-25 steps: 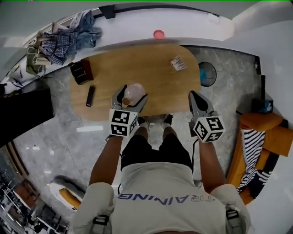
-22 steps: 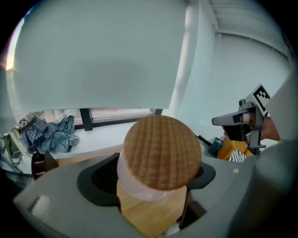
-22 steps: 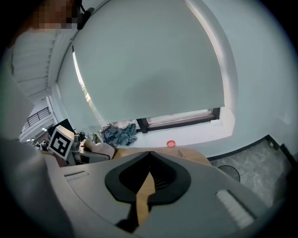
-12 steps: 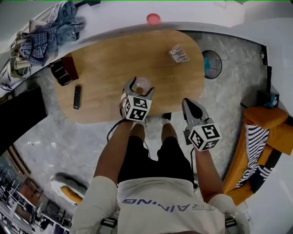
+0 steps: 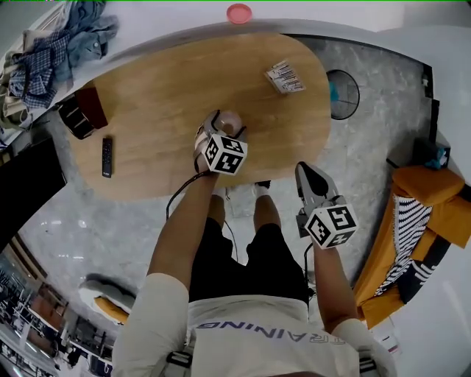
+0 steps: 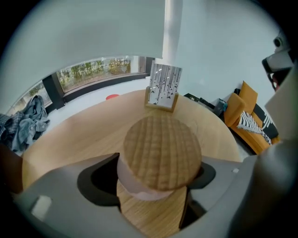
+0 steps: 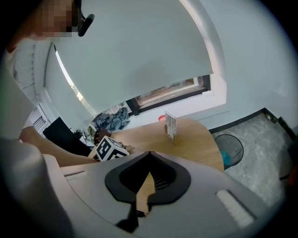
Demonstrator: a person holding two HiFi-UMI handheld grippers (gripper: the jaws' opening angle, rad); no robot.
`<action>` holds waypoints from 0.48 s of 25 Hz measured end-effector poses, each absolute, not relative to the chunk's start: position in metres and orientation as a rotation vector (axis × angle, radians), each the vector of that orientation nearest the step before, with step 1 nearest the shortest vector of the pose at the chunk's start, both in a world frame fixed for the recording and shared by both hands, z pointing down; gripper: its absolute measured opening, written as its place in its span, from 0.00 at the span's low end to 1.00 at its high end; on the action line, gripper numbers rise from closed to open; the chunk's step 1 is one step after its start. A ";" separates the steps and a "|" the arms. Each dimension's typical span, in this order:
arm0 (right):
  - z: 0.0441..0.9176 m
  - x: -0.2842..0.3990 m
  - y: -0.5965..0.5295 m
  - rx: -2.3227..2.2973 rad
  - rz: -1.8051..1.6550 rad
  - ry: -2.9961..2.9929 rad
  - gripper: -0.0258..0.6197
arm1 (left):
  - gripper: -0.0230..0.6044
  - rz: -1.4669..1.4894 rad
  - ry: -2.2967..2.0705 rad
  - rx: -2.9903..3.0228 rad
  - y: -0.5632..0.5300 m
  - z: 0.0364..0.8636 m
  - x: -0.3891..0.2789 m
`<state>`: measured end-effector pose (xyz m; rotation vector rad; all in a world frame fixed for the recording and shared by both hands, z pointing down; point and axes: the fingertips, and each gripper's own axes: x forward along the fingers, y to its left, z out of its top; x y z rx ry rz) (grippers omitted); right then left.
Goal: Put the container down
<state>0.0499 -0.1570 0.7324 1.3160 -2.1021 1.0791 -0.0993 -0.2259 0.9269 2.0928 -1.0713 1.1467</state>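
Note:
A pale translucent container (image 5: 229,119) with a round wooden lid (image 6: 162,151) is over the middle of the oval wooden table (image 5: 162,88). My left gripper (image 5: 223,127) is shut on it, one jaw on each side of its body (image 6: 135,183). In the left gripper view the tabletop shows just below the container; I cannot tell whether its base touches the wood. My right gripper (image 5: 308,172) hangs shut and empty off the table's near edge, above the marble floor. In the right gripper view the right gripper (image 7: 145,179) has its jaws together with nothing between them.
A printed card stand (image 5: 284,76) is at the table's far right, a black remote (image 5: 107,157) and a dark box (image 5: 81,112) at its left. A pink disc (image 5: 238,12) and heaped clothes (image 5: 40,51) lie on the ledge beyond. A bin (image 5: 343,93) and an orange chair (image 5: 427,213) are on the right.
My left gripper has carried the container forward from the table's near edge to over its middle. The right gripper has stayed by the near edge.

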 end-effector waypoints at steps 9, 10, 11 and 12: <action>0.734 0.060 -0.154 1.321 1.101 -2.095 0.07 | 0.66 1.206 -1.109 2.036 -0.232 0.936 -0.093; 0.733 0.061 -0.155 1.323 1.100 -2.097 0.06 | 0.66 1.214 -1.110 2.028 -0.232 0.938 -0.093; 0.732 0.062 -0.155 1.323 1.098 -2.100 0.07 | 0.66 1.217 -1.111 2.023 -0.232 0.939 -0.093; 0.732 0.063 -0.155 1.321 1.098 -2.102 0.07 | 0.66 1.217 -1.110 2.024 -0.231 0.939 -0.092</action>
